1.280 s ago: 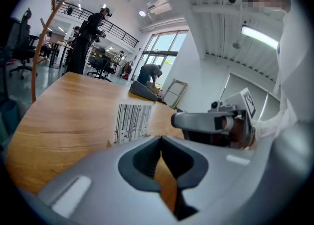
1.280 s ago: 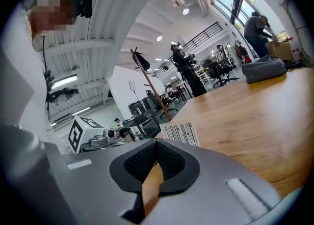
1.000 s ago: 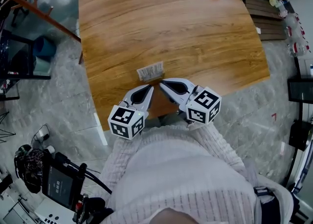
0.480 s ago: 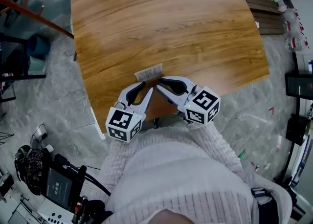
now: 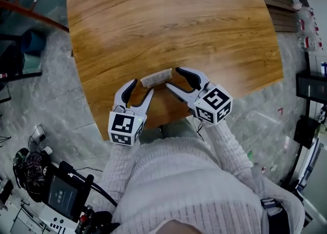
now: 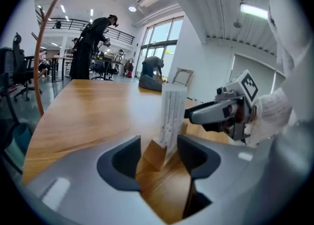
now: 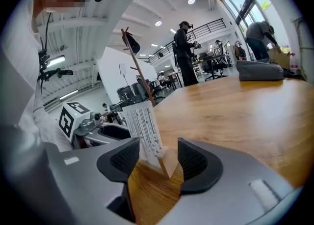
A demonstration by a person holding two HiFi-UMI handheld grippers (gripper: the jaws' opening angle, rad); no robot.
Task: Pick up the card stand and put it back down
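Note:
The card stand (image 5: pixel 156 77), a white printed card upright in a small wooden base, stands on the wooden table (image 5: pixel 179 18) near its front edge. My left gripper (image 5: pixel 141 88) is at the stand's left end and my right gripper (image 5: pixel 174 77) at its right end. Both pairs of jaws are opening. In the left gripper view the card stand (image 6: pixel 171 121) rises just ahead of the left gripper (image 6: pixel 158 155), with no pad pressing on it. In the right gripper view the card stand (image 7: pixel 144 130) likewise stands free between the jaws of the right gripper (image 7: pixel 158 157).
A dark bag (image 7: pixel 260 69) lies at the table's far end. The table's front edge runs just under both grippers. A tall coat rack (image 7: pixel 140 74) and standing people (image 6: pixel 91 47) are beyond the table. Equipment and cables (image 5: pixel 56 192) crowd the floor at lower left.
Both grippers have gone from shut, tips together below the stand, to wide open, and have moved up to the stand's two ends. The stand has stayed on the table.

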